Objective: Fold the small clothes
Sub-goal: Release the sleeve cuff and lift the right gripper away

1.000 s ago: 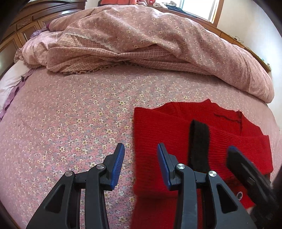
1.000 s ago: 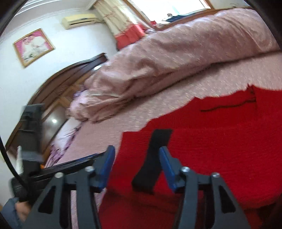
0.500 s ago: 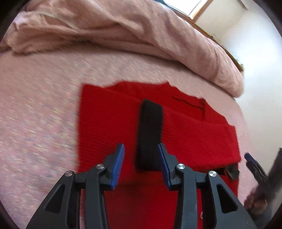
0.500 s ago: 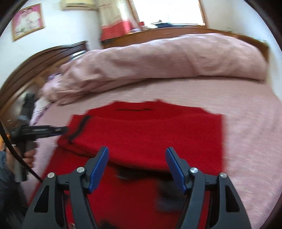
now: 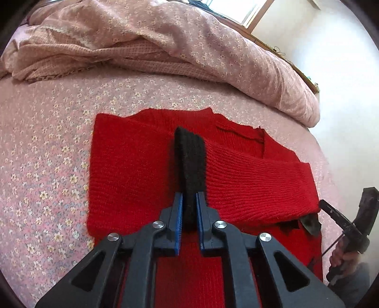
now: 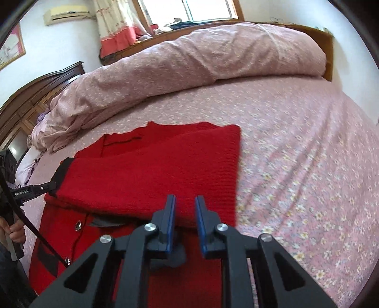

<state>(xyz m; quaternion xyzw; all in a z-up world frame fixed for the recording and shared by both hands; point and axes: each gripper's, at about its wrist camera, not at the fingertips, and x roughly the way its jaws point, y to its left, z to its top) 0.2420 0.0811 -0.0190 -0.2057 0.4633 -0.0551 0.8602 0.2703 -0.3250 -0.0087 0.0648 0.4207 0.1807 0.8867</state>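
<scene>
Knitwear lies flat on the flowered bed sheet (image 5: pixel 47 151): a red ribbed sweater (image 5: pixel 132 170), neckline toward the heaped pink quilt (image 5: pixel 194 42), with one sleeve folded crosswise over its body. The sleeve's black cuff (image 5: pixel 189 163) points away, pinched between the nearly closed jaws of the left gripper (image 5: pixel 189 208). The right gripper (image 6: pixel 184 210), jaws narrowly parted, clamps the folded sleeve's near edge. Metal buttons (image 6: pixel 77 225) show on the sweater's front.

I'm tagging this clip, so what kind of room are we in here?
A home bedroom, most likely: a bed with a floral sheet, a rolled-up quilt, a wooden headboard and a curtained window.
</scene>
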